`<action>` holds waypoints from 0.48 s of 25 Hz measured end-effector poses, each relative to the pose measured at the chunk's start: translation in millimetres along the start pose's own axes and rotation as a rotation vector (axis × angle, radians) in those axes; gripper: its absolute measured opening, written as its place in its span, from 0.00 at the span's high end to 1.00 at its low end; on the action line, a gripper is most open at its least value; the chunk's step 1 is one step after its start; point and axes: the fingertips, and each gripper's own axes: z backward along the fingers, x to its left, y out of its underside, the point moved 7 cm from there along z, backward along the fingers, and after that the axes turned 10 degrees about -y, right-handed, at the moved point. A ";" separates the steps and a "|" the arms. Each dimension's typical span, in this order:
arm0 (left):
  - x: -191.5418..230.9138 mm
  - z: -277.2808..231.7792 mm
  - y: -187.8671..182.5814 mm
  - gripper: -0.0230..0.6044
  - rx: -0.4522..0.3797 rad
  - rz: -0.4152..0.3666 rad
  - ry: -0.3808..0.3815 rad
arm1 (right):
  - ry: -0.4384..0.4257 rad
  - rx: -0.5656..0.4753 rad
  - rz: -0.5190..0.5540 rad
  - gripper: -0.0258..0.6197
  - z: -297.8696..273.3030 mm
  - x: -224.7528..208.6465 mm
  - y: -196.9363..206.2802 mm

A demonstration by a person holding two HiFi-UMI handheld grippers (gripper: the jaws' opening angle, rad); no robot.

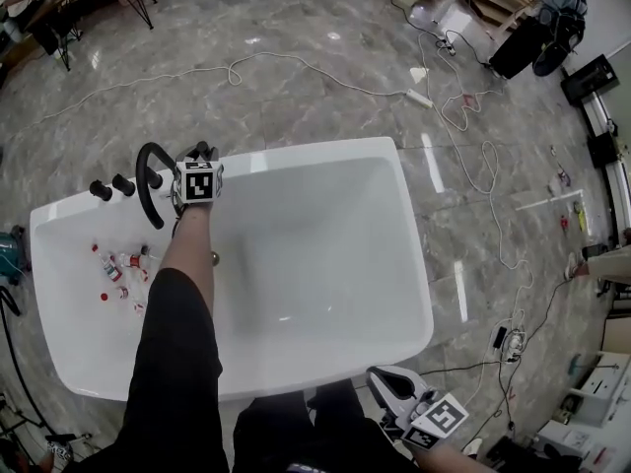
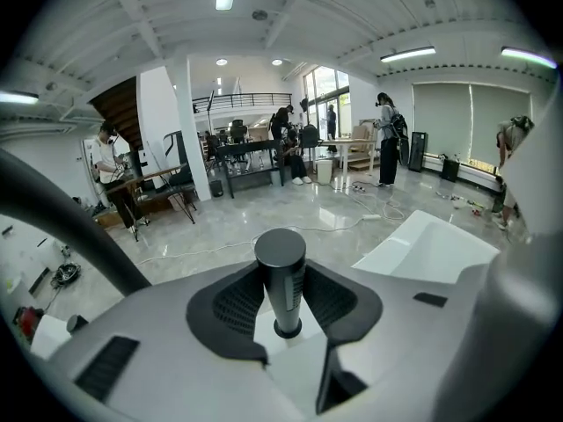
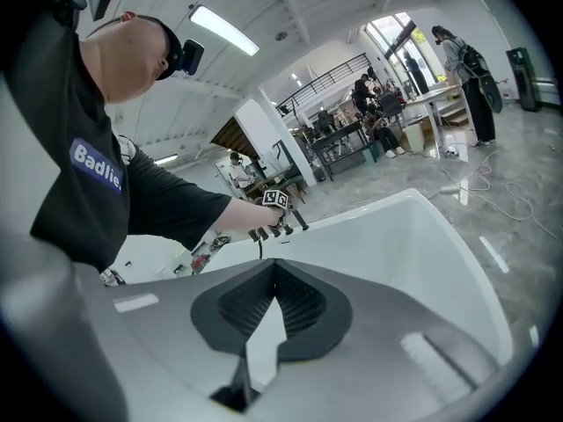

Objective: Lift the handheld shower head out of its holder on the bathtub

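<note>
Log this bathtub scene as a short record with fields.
bathtub: white, on a grey veined floor
handheld shower head: dark handle upright in its holder on the far rim
hose: black, arcs up from the far rim
left hand-held gripper: shut on the handheld shower head
right hand-held gripper: shut, nothing held, by the near rim

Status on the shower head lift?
Done: left gripper is at the tub's far rim, jaws either side of the shower head. In hand: the pads look closed on it. Left: the lift; it stands upright, base seated in the holder. Right gripper shut, empty, by the near rim.
</note>
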 end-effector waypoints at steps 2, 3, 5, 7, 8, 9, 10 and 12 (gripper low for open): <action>-2.3 20.6 -0.8 0.74 -0.033 -0.012 0.012 | -0.013 -0.011 0.005 0.97 -2.3 5.9 -6.2; -3.6 34.9 -1.5 0.74 -0.051 -0.017 0.013 | -0.020 -0.017 0.008 0.97 -2.6 10.0 -9.9; -6.0 68.4 -4.4 0.75 -0.078 -0.019 0.018 | -0.042 -0.031 0.023 0.97 -1.5 19.5 -19.9; -8.2 104.9 -7.1 0.75 -0.098 0.000 0.028 | -0.075 -0.050 0.056 0.97 1.2 30.6 -32.6; -9.3 123.5 -8.0 0.74 -0.105 0.007 0.036 | -0.092 -0.061 0.074 0.97 2.7 36.5 -39.5; -10.5 142.0 -8.4 0.74 -0.109 0.004 0.048 | -0.108 -0.071 0.090 0.97 4.5 42.8 -46.3; -11.8 160.7 -8.2 0.74 -0.115 -0.005 0.062 | -0.122 -0.079 0.105 0.97 6.9 49.5 -52.8; -14.2 198.5 -6.5 0.74 -0.127 -0.011 0.085 | -0.148 -0.095 0.136 0.97 14.2 62.6 -65.3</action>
